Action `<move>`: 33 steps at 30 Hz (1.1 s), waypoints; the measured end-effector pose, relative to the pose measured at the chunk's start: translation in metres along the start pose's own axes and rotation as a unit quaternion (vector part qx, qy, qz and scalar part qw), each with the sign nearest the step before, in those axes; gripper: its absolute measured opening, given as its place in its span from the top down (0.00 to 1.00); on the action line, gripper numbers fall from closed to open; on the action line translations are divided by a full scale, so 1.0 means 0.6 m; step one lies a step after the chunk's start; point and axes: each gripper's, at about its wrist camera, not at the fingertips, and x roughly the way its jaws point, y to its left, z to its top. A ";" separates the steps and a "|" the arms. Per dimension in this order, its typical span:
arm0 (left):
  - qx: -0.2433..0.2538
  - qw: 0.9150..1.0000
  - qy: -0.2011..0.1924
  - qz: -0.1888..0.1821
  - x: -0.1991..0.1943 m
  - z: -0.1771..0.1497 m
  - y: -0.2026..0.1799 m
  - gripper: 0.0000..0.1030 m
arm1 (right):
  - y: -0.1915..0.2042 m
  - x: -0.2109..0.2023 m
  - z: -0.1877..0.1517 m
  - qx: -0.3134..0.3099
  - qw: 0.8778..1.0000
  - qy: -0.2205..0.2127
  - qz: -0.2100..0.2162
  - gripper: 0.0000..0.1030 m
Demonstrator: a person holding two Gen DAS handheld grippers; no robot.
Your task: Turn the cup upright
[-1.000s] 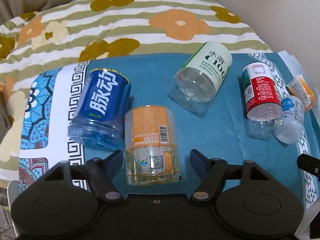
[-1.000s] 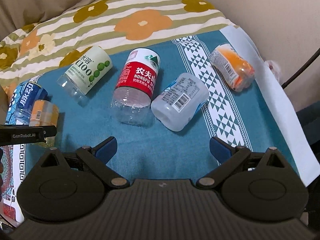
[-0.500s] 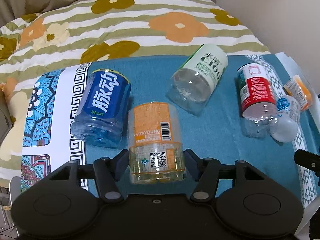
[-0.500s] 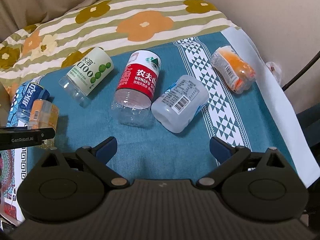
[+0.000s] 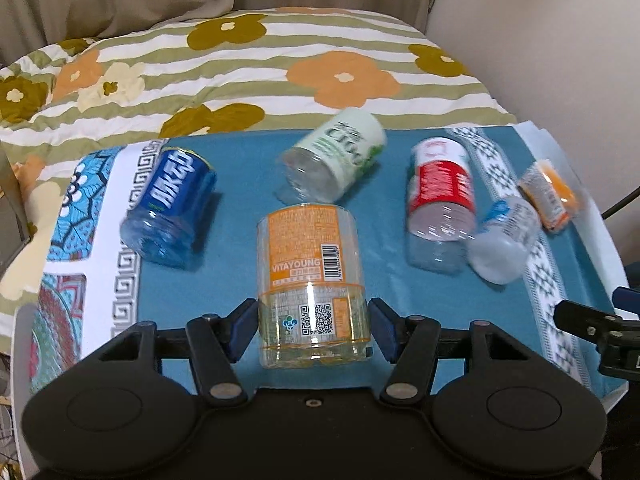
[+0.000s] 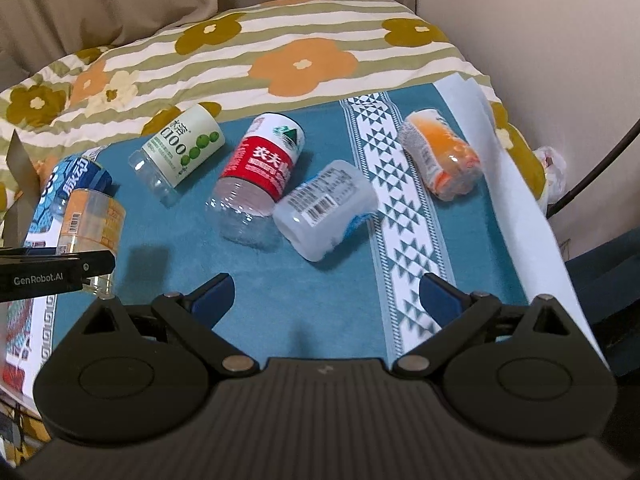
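A clear cut-bottle cup with an orange VITAYOUNG label [image 5: 310, 276] is held between the pads of my left gripper [image 5: 312, 330], which is shut on its lower part and has it lifted and tilted above the teal cloth [image 5: 240, 248]. The same cup shows at the left edge of the right wrist view [image 6: 90, 228]. My right gripper [image 6: 326, 300] is open and empty above the cloth.
Other cut-bottle cups lie on their sides: blue [image 5: 170, 204], green-labelled [image 5: 334, 160], red-labelled [image 5: 440, 196], white [image 5: 502, 244] and orange [image 5: 550, 194]. A flowered striped blanket [image 5: 240, 72] lies behind. The cloth's white right edge [image 6: 516, 208] drops off near a wall.
My left gripper closed its fingers on the orange-labelled cup and raised it toward the middle of the cloth. The right gripper stayed open and barely moved.
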 end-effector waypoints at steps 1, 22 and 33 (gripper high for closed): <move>-0.002 1.000 0.000 -0.001 -0.001 -0.006 -0.010 0.38 | -0.009 -0.003 -0.003 -0.003 1.000 0.000 0.002 0.00; -0.004 1.000 0.028 0.007 0.057 -0.092 -0.128 0.37 | -0.122 0.011 -0.082 -0.017 0.999 0.022 0.014 0.00; 0.004 1.000 0.023 0.009 0.055 -0.092 -0.145 0.09 | -0.139 0.012 -0.081 -0.013 1.000 0.020 0.014 0.00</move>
